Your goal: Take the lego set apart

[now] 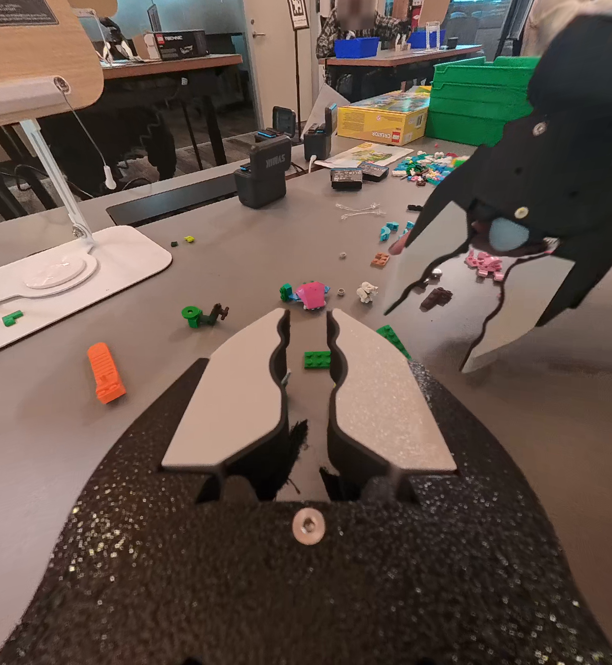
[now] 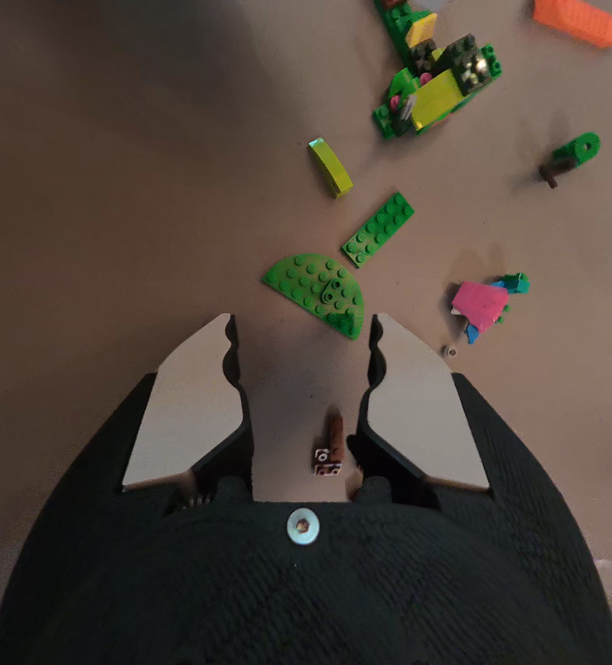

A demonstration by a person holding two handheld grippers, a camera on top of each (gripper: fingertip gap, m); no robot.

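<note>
My left gripper (image 1: 308, 313) has its jaws drawn close with a narrow gap. Coloured slivers show at their inner faces, and a green studded piece (image 1: 317, 360) shows in the gap. The green, yellow and dark lego build (image 2: 437, 79) appears tilted at the top of the right wrist view, apparently held by that gripper. My right gripper (image 2: 300, 320) is open and empty, also seen at the right of the left wrist view (image 1: 425, 342). A small brown piece (image 2: 329, 446) lies on the table between its fingers, also visible as (image 1: 435, 297).
Loose on the grey table (image 2: 117, 216) are a half-round green plate (image 2: 315, 291), a long green plate (image 2: 378, 230), a lime curved piece (image 2: 329, 167), a pink piece (image 1: 311, 295) and an orange separator (image 1: 106, 372). A white lamp base (image 1: 63, 266) stands left and chargers (image 1: 264, 176) stand behind. The gap from one gripper's tips to the other's is roughly 12 centimetres.
</note>
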